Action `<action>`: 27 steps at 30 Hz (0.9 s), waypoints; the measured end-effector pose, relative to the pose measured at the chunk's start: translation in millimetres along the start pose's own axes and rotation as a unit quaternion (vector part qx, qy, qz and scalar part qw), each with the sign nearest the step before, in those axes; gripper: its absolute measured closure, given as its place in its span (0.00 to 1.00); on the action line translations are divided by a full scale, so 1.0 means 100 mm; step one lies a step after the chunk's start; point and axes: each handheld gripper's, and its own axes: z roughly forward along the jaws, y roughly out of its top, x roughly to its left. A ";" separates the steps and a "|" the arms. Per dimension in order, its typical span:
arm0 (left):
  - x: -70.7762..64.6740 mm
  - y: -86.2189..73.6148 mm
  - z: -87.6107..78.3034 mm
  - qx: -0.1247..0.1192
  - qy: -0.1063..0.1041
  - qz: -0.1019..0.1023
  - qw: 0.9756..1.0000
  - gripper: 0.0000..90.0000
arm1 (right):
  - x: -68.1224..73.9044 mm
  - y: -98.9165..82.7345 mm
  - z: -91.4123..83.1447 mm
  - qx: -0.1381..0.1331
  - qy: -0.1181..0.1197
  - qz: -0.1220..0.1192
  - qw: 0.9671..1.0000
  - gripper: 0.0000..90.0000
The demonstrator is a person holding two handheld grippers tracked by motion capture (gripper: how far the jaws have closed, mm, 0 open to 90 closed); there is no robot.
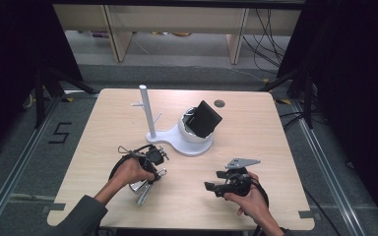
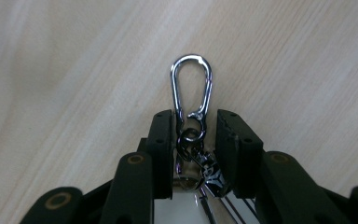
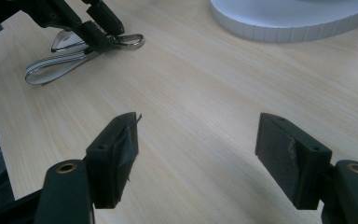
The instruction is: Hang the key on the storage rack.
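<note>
keyring (image 2: 191, 93) on table (image 1: 256, 142), stand (image 1: 189, 142) behind

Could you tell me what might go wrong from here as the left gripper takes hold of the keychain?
The left gripper has only the thin link below the carabiner between its jaws, with a gap on the right side, so the keychain could slip or swing. Its striped strap trails on the table and may drag. The white stand is close and could be bumped.
</note>
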 end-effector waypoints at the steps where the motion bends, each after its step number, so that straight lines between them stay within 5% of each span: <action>1: 0.01 0.01 0.00 0.003 -0.003 -0.003 1.000 0.75 | 0.00 0.00 0.00 -0.001 0.001 0.001 1.000 0.34; 4: 0.03 0.05 0.01 0.014 -0.007 -0.003 1.000 0.79 | 0.02 0.00 0.01 0.002 0.011 0.017 1.000 0.34; 5: 0.03 0.06 0.01 0.019 -0.009 -0.002 1.000 0.80 | 0.00 0.00 -0.01 0.000 0.001 0.000 1.000 0.34; 14: 0.02 0.15 0.01 0.052 -0.006 0.018 0.998 0.83 | 0.02 0.00 -0.01 0.000 0.008 0.015 1.000 0.34; 27: 0.01 0.12 0.00 0.044 -0.017 0.028 0.999 0.83 | -0.01 0.01 -0.02 -0.006 0.013 0.019 1.000 0.35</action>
